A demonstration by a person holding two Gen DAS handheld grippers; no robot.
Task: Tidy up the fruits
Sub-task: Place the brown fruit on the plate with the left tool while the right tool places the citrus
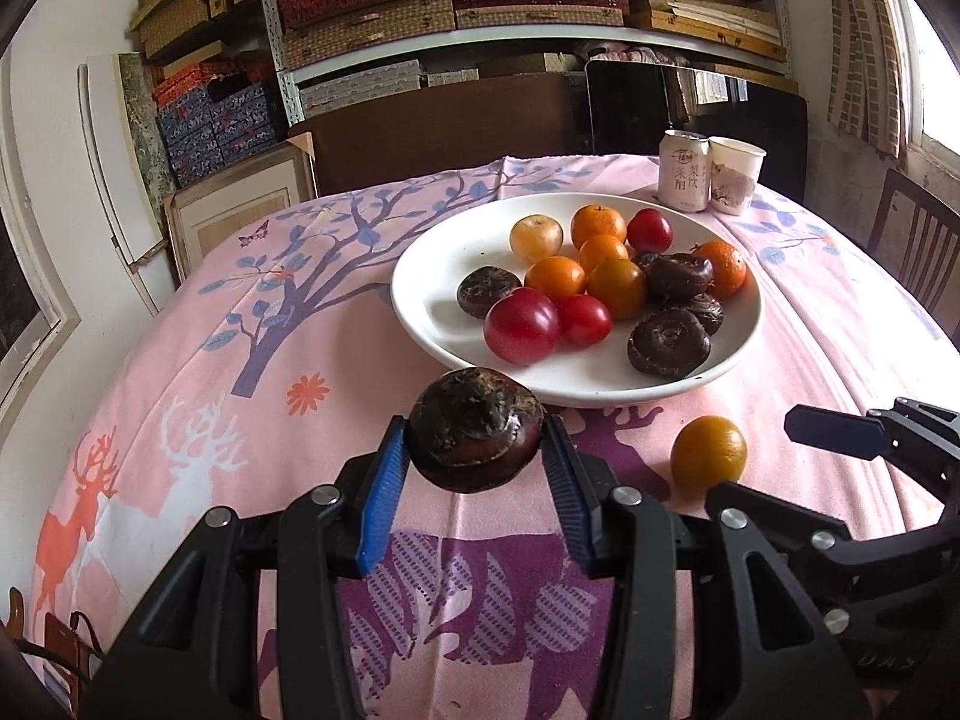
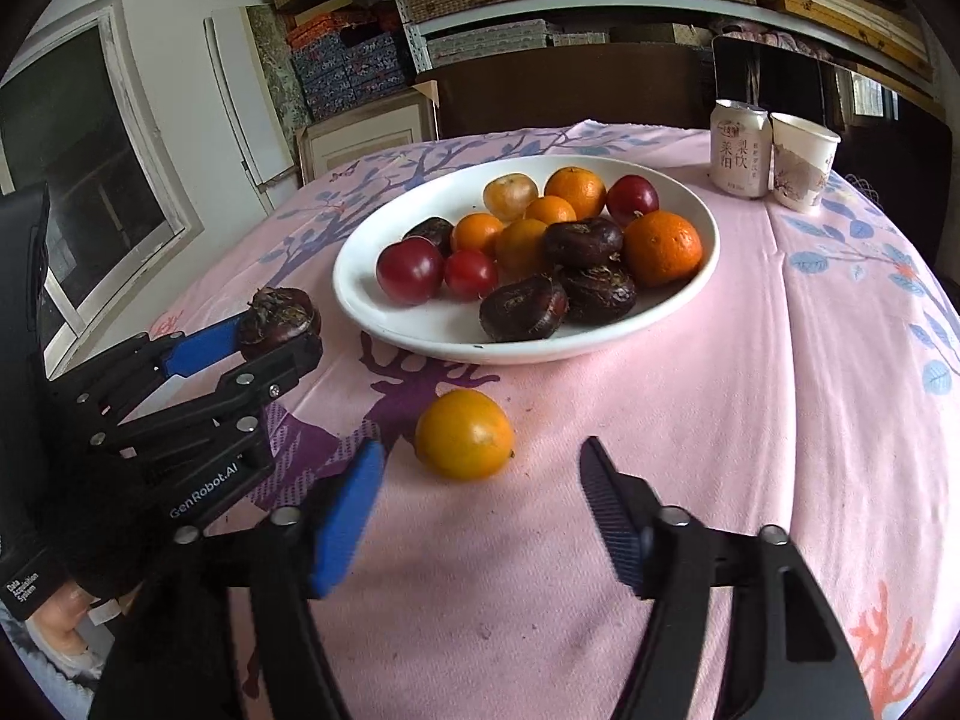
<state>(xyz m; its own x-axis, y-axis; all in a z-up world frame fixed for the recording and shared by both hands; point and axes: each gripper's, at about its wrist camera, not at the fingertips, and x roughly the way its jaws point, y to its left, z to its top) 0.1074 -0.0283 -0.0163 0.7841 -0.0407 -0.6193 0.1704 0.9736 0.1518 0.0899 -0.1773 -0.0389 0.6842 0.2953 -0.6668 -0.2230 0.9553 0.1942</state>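
Left gripper (image 1: pixel 477 450) pinches a dark water chestnut (image 1: pixel 477 429) just short of the plate (image 1: pixel 420 276); right gripper (image 2: pixel 480 480) hangs spread around the lone orange (image 2: pixel 464 435) on the counter (image 2: pixel 720 420), which looks light, smooth, roll-prone, so grip across its middle.

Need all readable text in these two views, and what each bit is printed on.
"GenRobot.AI": white print on the left gripper body, right wrist view.
"Data Acquisition System": small white print on the same gripper's housing, lower left edge.
"梨饮" and "亲阳"-like characters: vertical print on the white drink can; second column uncertain, the small round logo and bottom line too small to read.
Paper cup: a picture only, no legible text.
Faint letters on the right gripper body in the left wrist view: unreadable.
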